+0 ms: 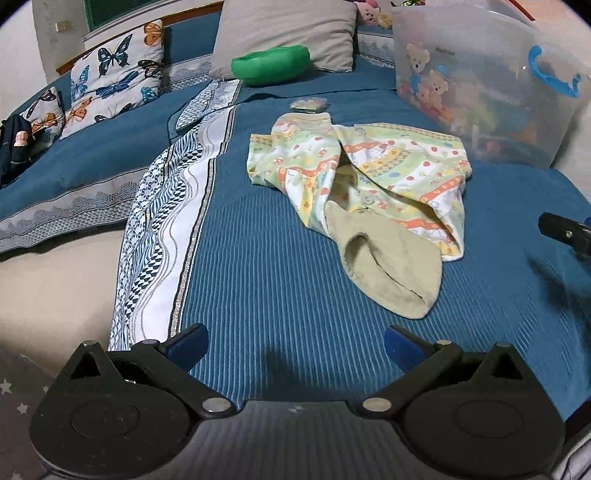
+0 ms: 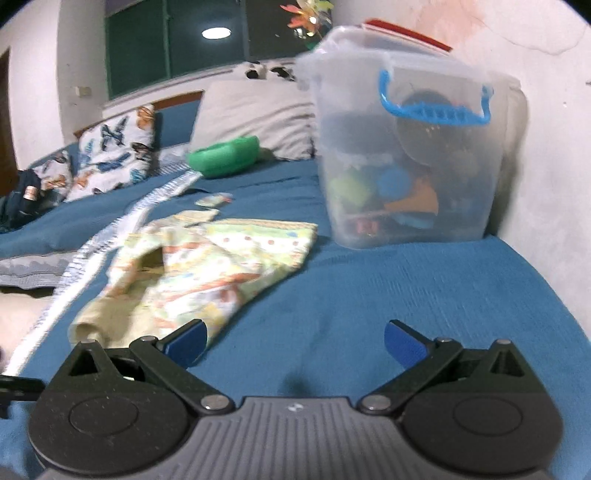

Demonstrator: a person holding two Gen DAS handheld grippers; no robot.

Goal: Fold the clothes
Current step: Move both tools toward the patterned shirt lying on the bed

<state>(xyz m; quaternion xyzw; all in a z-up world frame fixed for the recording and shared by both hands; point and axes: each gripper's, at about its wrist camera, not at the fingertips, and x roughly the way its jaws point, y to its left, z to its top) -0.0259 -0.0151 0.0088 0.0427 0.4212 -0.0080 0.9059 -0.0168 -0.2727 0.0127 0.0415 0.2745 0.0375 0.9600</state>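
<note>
A small patterned child's garment [image 1: 369,173] with a beige lining lies crumpled on the blue bedspread [image 1: 277,266]. My left gripper [image 1: 295,349] hovers open over bare bedspread, well short of the garment's near beige end. In the right wrist view the same garment [image 2: 207,266] lies ahead and to the left. My right gripper [image 2: 295,345] is open with nothing between its fingers, its left fingertip [image 2: 186,343] close to the garment's near edge. A dark part of the right gripper shows at the right edge of the left wrist view.
A clear plastic box [image 1: 476,85] with a blue handle, full of toys, stands at the back right by the wall [image 2: 554,184]. A green tub [image 1: 271,64], a grey pillow [image 1: 288,33] and butterfly cushions [image 1: 114,74] sit at the back. A small packet [image 1: 308,104] lies beyond the garment.
</note>
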